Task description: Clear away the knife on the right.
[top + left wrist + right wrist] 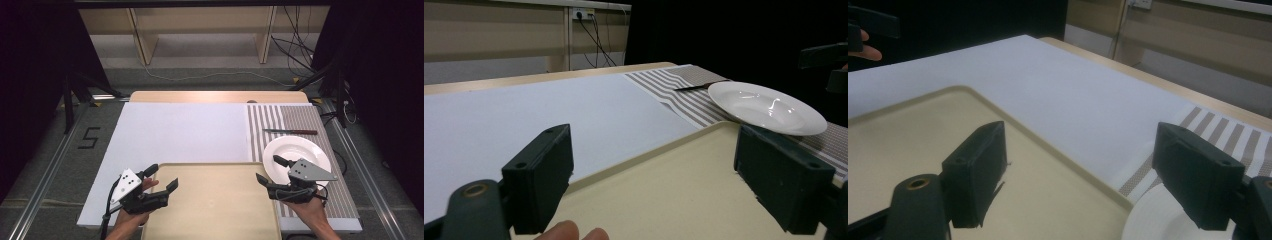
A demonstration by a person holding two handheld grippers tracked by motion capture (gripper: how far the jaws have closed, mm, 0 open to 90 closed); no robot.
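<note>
Here the left gripper (161, 179) had its jaws spread wide with nothing between them, one jaw over the white surface (180, 131) and the other over the near left corner of the beige tray (215, 205). In the left gripper view the tray's rim (644, 152) ran between the two black jaws. The right gripper (269, 170) also held its jaws well apart and empty, straddling the place where the tray's right edge met the white plate (295, 150) (the far jaw sat over the plate's near rim, the near jaw over the tray). In the right gripper view the plate's rim (1153, 215) showed beneath the right-hand jaw. The plate lay at about 3 o'clock from the tray, just beside it, on a striped mat (280, 120). A knife (290, 132) with a dark handle lay flat on the mat at 12 o'clock from the plate, near it but apart. The tray itself lay at 6 o'clock on the surface.
</note>
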